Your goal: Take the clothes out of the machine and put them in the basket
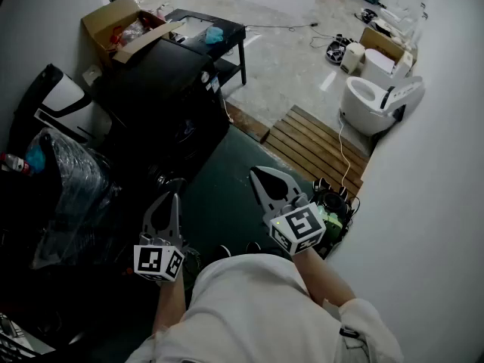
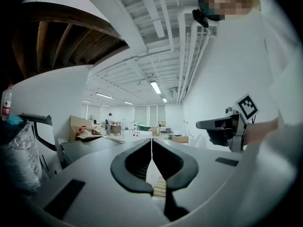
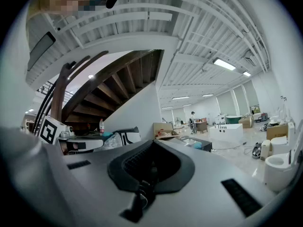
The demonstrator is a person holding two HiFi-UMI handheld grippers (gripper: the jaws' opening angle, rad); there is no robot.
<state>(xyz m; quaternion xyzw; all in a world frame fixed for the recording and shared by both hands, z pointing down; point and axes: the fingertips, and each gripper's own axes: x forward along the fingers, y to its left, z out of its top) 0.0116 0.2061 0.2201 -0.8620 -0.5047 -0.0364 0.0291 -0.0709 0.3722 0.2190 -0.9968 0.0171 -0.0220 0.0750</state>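
Observation:
A black box-shaped machine [image 1: 162, 104] stands ahead on the left, with its front in shadow. I see no clothes, and no basket that I can make out. My left gripper [image 1: 174, 197] is held level over the dark floor mat [image 1: 227, 180], to the near right of the machine. Its jaws are shut with nothing between them, as the left gripper view [image 2: 151, 143] also shows. My right gripper [image 1: 255, 172] hangs beside it, farther right, also shut and empty [image 3: 152, 145]. Neither gripper touches anything.
A plastic-wrapped dark bundle [image 1: 68, 180] lies left of the machine. Behind it are an open cardboard box [image 1: 121, 25] and a black low table [image 1: 212, 32]. A wooden slatted platform [image 1: 318, 146] and a white toilet [image 1: 374, 104] sit at the right by the wall.

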